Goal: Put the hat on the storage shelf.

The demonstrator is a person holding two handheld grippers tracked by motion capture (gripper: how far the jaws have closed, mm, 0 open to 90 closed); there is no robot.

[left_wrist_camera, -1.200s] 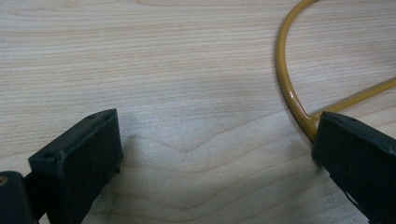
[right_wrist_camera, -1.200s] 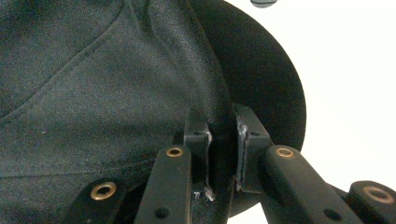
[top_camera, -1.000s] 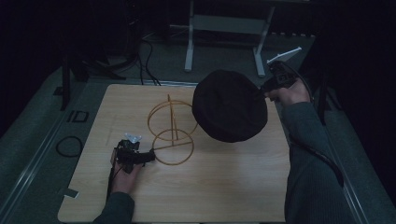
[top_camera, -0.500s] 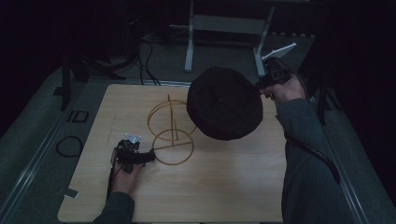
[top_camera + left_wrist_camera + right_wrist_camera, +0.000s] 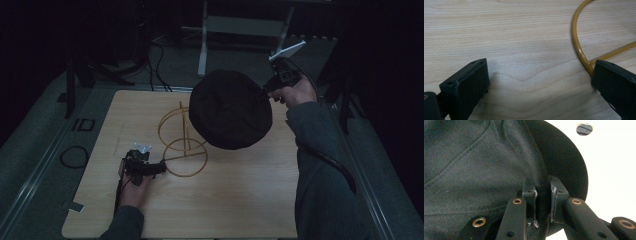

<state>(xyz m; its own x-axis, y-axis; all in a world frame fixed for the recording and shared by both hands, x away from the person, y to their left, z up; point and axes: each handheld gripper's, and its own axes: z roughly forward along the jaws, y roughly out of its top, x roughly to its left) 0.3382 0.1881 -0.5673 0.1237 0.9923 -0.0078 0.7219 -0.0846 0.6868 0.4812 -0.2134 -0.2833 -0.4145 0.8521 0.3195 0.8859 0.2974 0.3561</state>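
A black cap (image 5: 230, 110) hangs in the air over the table's middle right, held by its rim in my right gripper (image 5: 265, 92), which is shut on it. The right gripper view shows the jaws pinching the dark fabric edge of the cap (image 5: 486, 162). A yellow wire stand (image 5: 184, 142) with a round base ring and an upright hoop stands on the wooden table (image 5: 240, 200), partly under the cap. My left gripper (image 5: 159, 167) rests on the table at the stand's left, open. One of its pads (image 5: 616, 82) touches the base ring (image 5: 580, 52).
A black cable loop (image 5: 74, 156) lies on the floor left of the table. A metal frame leg (image 5: 202, 45) stands beyond the far edge. Bare wood spreads along the table's front and right.
My right gripper has carried the cap leftward, so that it now overlaps the stand's upright hoop. The left gripper has stayed put.
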